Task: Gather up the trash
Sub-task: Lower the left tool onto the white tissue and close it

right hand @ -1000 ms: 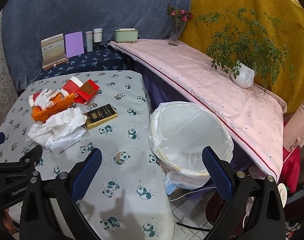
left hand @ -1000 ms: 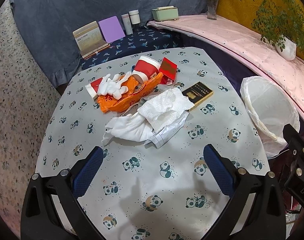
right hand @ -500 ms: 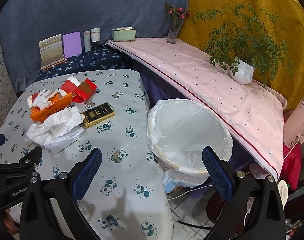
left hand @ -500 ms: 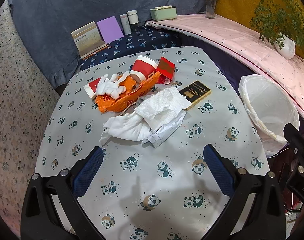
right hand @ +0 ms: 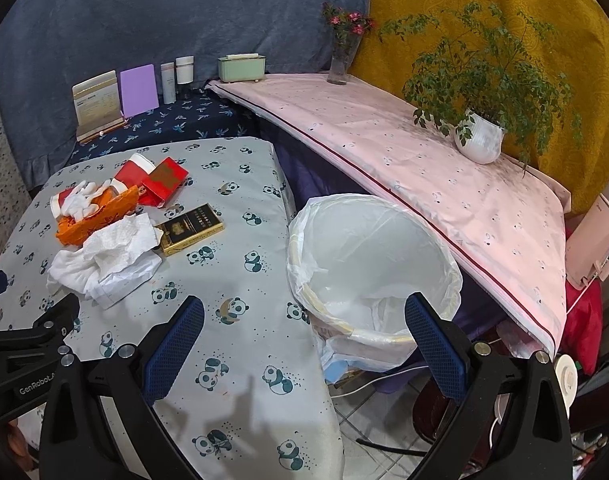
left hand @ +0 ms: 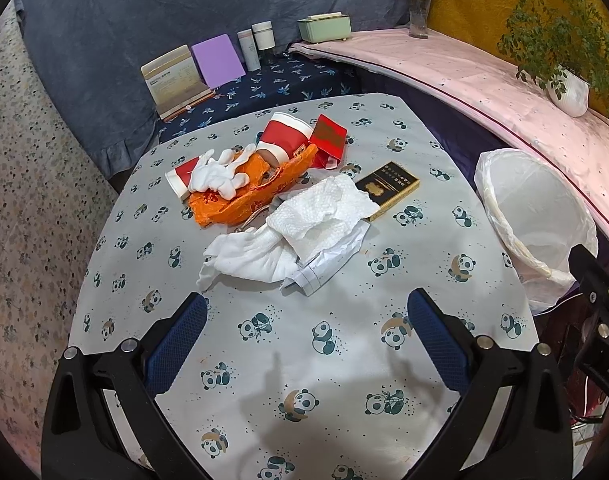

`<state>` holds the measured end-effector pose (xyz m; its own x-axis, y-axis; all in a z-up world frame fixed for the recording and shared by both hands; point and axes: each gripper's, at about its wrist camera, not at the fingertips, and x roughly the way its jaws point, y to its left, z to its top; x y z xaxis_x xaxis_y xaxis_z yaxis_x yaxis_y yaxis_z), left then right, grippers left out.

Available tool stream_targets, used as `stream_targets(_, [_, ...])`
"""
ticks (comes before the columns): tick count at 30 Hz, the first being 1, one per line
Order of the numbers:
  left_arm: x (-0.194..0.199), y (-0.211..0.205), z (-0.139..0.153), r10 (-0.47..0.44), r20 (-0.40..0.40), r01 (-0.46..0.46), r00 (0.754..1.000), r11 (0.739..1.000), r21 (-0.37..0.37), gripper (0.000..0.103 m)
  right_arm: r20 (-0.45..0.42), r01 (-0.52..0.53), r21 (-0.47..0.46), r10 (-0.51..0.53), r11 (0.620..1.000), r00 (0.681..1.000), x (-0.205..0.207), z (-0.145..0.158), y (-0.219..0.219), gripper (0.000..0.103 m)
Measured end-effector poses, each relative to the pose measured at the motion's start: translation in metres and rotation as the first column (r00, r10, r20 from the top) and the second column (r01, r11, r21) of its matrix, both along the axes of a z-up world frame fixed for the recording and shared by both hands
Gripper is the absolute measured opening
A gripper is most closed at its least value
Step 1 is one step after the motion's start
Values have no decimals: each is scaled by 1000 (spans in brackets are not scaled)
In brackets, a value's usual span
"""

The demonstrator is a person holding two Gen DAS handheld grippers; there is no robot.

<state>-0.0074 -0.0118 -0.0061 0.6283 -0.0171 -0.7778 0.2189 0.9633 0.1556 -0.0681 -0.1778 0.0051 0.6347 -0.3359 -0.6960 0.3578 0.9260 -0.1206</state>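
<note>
A heap of trash lies mid-table: white crumpled tissues, an orange wrapper, red-and-white paper cups, a red packet and a black-and-gold box. A white-lined bin stands off the table's right edge. My left gripper hovers open over the near table, short of the tissues. My right gripper hangs open over the table edge and the bin's near rim. Neither holds anything.
The panda-print table ends at the right beside the bin. Behind are a card stand, a purple card, jars, a green box, a flower vase and a potted plant on a pink-covered shelf.
Both views have drifted slightly back and up, so the trash heap and bin sit a little farther off. Both grippers stay open and nothing on the table has moved.
</note>
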Motion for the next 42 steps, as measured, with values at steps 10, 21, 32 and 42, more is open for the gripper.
stream_targets(10, [-1,-1,1,-3,9,3,1000,1000,-1,96,-2,7,-10,-7,1000,1000,-1,0,-2,96])
stream_targets(21, [7,16,-5,4,-7,-4,1000,1000,-25,96,-6,13,-54,-13,998,1000,7,-4,7,96])
stream_targets(32, [46,62,-31,83,-34,-84,996,996,-33,96,9,-3,-12,3,1000,1000,28,-15,18,96])
stream_targets(42, [89,94,-61,89,-87,-97,992,991,-93,96,22,-67,15,67,998,998,63,-29,47,96])
